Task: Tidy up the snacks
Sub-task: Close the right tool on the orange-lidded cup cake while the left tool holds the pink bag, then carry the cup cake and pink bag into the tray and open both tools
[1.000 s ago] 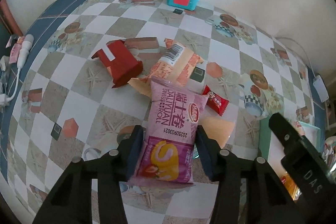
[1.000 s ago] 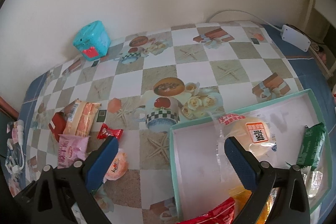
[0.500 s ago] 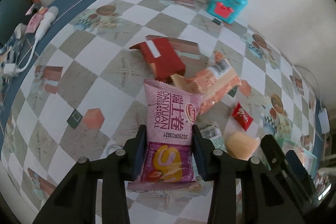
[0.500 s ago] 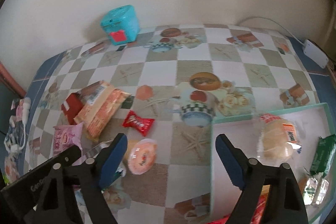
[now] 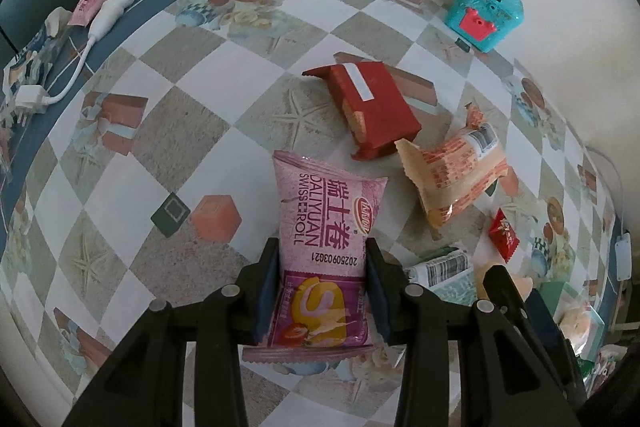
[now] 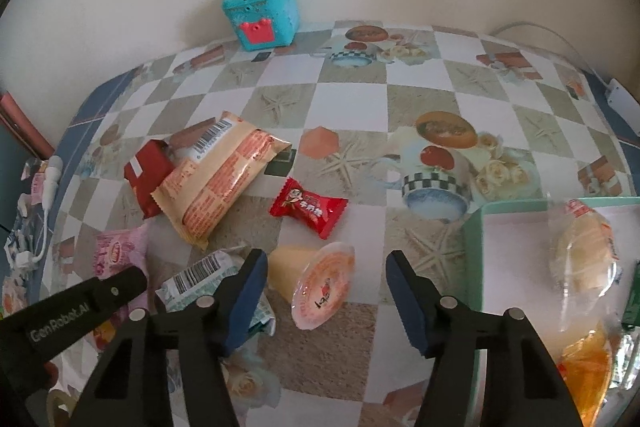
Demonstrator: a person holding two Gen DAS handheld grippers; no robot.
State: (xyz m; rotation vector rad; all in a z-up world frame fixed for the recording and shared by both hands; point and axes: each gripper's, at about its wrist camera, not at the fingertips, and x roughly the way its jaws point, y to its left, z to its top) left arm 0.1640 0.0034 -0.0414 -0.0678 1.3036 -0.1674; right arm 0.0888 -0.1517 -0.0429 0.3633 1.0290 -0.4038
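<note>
My left gripper is shut on a pink Swiss roll packet, its pads pressing the packet's lower half just above the checkered tablecloth. In the right wrist view my right gripper hangs over an orange jelly cup lying on its side. Its jaws are closing, the cup sits between them, and the pads stand clear of it. Around the cup lie a red candy, an orange wafer pack, a red box and a white-green packet. A green tray at the right holds a wrapped bun.
A teal toy box stands at the back by the wall. White chargers and cables lie on the blue border at the left edge. The tray also holds an orange jelly and a green packet. The left gripper's body crosses the right view's lower left.
The right gripper has swung left from over the tray to over the jelly cup, and its jaws have narrowed. The left gripper closed on the pink packet and has rolled and shifted with it.
</note>
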